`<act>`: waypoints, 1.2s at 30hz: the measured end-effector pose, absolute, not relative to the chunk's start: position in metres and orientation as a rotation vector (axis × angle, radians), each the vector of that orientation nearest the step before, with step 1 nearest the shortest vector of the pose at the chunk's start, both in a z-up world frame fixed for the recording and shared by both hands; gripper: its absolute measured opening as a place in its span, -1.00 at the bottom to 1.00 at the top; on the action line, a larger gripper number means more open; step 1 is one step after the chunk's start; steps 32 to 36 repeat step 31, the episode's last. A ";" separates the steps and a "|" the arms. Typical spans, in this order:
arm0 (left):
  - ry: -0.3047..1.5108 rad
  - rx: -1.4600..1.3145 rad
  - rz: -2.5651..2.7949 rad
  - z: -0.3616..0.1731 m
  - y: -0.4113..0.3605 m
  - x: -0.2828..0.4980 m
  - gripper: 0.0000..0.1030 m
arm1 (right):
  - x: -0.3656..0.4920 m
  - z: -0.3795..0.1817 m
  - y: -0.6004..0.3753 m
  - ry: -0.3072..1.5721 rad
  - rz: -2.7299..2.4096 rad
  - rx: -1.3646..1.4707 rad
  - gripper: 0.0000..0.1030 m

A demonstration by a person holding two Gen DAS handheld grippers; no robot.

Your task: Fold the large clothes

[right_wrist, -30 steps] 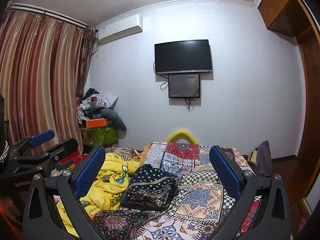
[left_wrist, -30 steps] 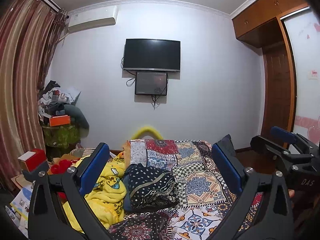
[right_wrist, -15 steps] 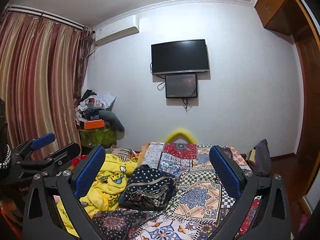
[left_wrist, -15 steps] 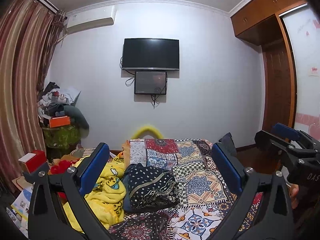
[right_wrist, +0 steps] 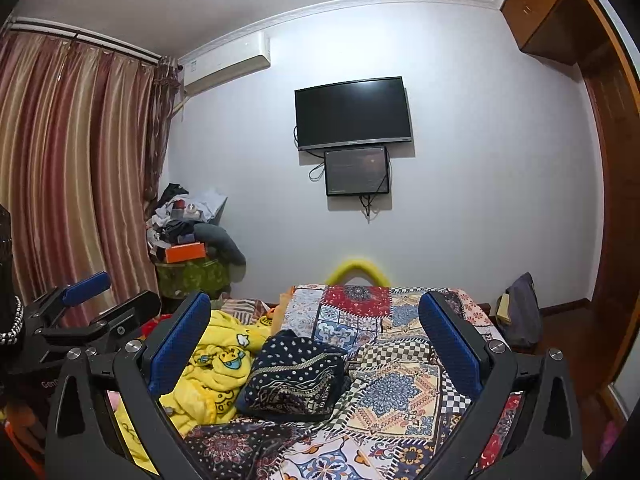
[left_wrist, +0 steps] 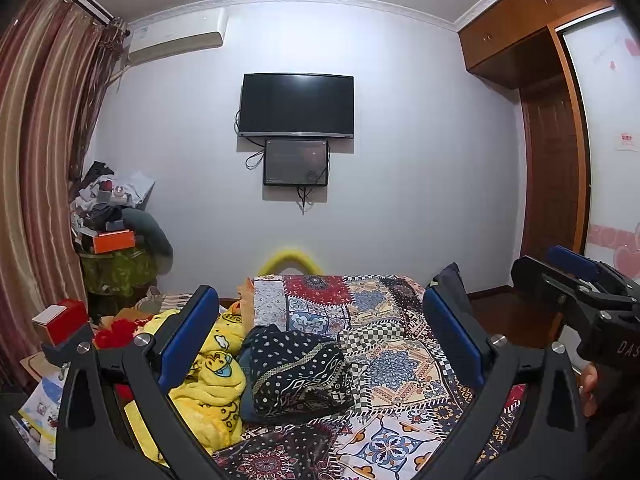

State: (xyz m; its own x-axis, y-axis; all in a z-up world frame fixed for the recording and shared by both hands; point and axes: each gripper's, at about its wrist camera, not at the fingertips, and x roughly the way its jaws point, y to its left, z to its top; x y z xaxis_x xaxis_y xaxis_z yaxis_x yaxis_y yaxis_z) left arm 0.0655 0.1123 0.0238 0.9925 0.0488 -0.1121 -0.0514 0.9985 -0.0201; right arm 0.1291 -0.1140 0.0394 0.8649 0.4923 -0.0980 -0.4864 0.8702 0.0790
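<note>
A dark navy patterned garment [left_wrist: 298,372] [right_wrist: 294,374] lies folded in a bundle on the bed's patchwork cover [left_wrist: 400,360] [right_wrist: 400,384]. A crumpled yellow cartoon-print garment [left_wrist: 212,376] [right_wrist: 216,364] lies to its left. My left gripper [left_wrist: 320,336] is held open above the bed with nothing between its blue pads. My right gripper [right_wrist: 316,332] is also open and empty, raised over the same spot. Each gripper shows at the edge of the other's view: the right gripper [left_wrist: 576,280] on the right, the left gripper [right_wrist: 92,300] on the left.
A television [left_wrist: 296,106] and a smaller screen [left_wrist: 296,162] hang on the far wall. A cluttered pile with an orange box [left_wrist: 114,240] stands by the striped curtain [left_wrist: 36,160]. A wooden wardrobe [left_wrist: 556,160] is at the right. A red box [left_wrist: 60,320] sits left of the bed.
Both grippers have tilted slightly upward, so the bed sits lower in both views. Neither has closed and the clothes have not moved.
</note>
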 end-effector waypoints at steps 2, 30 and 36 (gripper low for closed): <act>0.113 -0.022 0.046 0.023 0.112 0.066 0.99 | 0.130 0.039 -0.115 0.117 0.512 0.055 1.00; 0.138 -0.039 0.007 0.018 0.113 0.076 0.99 | 0.133 0.039 -0.117 0.129 0.486 0.085 1.00; 0.139 -0.039 0.007 0.018 0.114 0.076 0.99 | 0.133 0.039 -0.116 0.130 0.485 0.085 1.00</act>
